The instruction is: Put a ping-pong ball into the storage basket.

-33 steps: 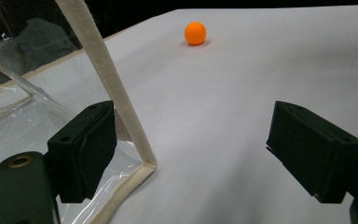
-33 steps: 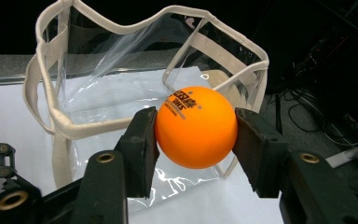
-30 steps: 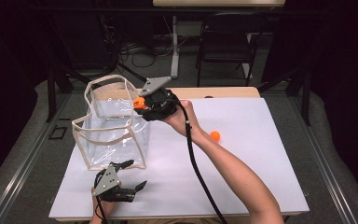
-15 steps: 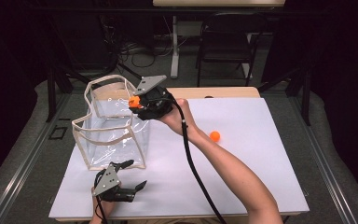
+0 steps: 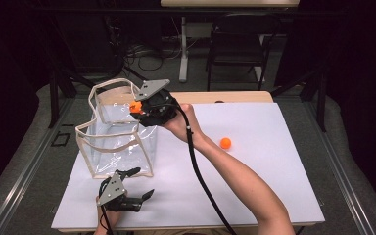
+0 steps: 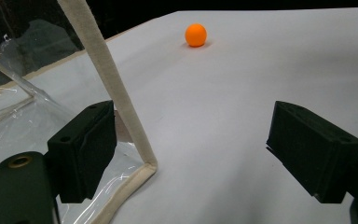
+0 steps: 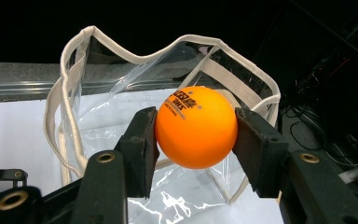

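1. Pinching an orange ball (image 7: 196, 127), right gripper (image 5: 142, 108) hangs at the clear bag (image 5: 120, 147)'s open rim, likely for dropping in.
2. Left gripper (image 5: 134, 182), jaws spread, sits by bag's near corner, touching nothing.
3. Second ball (image 5: 225, 143) lies on the table (image 5: 274, 196), well apart.

Small dark print on the orange ball (image 7: 196, 127) is too blurred to read.
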A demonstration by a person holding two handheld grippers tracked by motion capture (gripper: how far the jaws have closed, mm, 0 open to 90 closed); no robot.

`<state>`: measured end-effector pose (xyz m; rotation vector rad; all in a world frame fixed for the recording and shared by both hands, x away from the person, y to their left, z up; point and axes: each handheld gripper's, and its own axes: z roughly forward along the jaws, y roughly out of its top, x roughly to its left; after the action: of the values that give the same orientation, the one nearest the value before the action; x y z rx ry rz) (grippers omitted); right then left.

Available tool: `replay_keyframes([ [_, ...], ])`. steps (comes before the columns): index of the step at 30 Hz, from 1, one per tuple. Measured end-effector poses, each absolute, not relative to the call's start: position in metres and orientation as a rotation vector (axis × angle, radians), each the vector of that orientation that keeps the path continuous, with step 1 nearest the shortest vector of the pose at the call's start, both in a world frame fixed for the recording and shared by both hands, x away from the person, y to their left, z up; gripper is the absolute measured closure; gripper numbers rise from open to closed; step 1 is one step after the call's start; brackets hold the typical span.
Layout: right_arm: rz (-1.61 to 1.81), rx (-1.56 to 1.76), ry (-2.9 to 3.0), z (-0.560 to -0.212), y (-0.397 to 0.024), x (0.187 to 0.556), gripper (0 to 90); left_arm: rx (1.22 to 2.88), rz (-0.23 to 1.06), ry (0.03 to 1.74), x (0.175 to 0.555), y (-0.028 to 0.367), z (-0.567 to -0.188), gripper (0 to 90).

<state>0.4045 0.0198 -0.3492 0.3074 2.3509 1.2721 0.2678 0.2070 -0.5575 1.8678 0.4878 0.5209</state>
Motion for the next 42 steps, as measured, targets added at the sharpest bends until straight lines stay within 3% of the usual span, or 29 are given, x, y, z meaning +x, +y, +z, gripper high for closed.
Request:
replay_keyframes([
  [42, 1.287, 0.342, 2.366, -0.360, 0.045, 0.410, 50.7, 1.866, 0.516, 0.476, 0.269, 0.205, -0.557, 15.7],
])
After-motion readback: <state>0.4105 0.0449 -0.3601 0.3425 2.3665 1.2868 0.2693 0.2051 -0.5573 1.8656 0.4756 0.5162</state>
